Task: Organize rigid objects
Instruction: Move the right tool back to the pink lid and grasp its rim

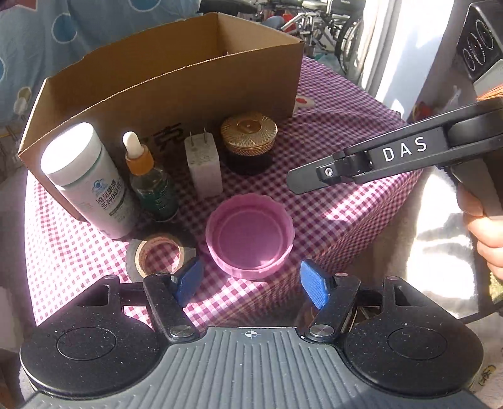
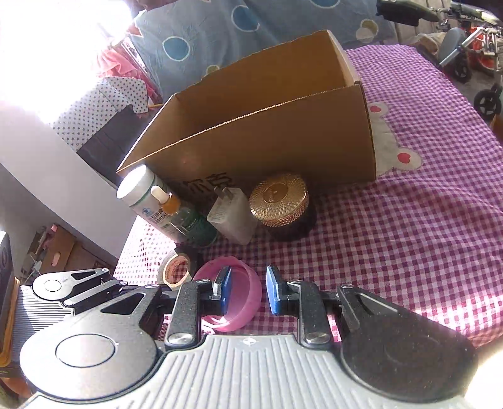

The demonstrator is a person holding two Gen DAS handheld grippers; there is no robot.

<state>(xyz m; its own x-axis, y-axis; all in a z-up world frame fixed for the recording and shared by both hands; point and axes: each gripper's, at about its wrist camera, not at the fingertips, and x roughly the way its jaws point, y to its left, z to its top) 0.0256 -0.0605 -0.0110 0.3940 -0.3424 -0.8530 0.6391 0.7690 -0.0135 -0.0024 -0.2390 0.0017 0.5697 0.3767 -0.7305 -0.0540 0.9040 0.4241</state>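
An open cardboard box point(image 1: 176, 85) stands at the back of the checked cloth, also in the right wrist view point(image 2: 267, 138). In front of it stand a white pill bottle point(image 1: 88, 179), a dropper bottle point(image 1: 151, 182), a white charger plug point(image 1: 202, 163) and a gold-lidded jar point(image 1: 248, 141). A pink lid point(image 1: 250, 234) lies upturned, with a tape roll point(image 1: 157, 256) to its left. My left gripper point(image 1: 251, 284) is open just before the pink lid. My right gripper point(image 2: 248, 291) is open, its left finger over the pink lid point(image 2: 232, 299); it shows side-on in the left wrist view point(image 1: 301, 181).
The table is covered by a purple checked cloth point(image 2: 408, 220) with a bear patch point(image 2: 389, 148). Blue bedding point(image 2: 251, 28) lies behind the box. Wheelchairs point(image 1: 330, 25) stand beyond the far edge. A black appliance point(image 1: 481, 41) is at the upper right.
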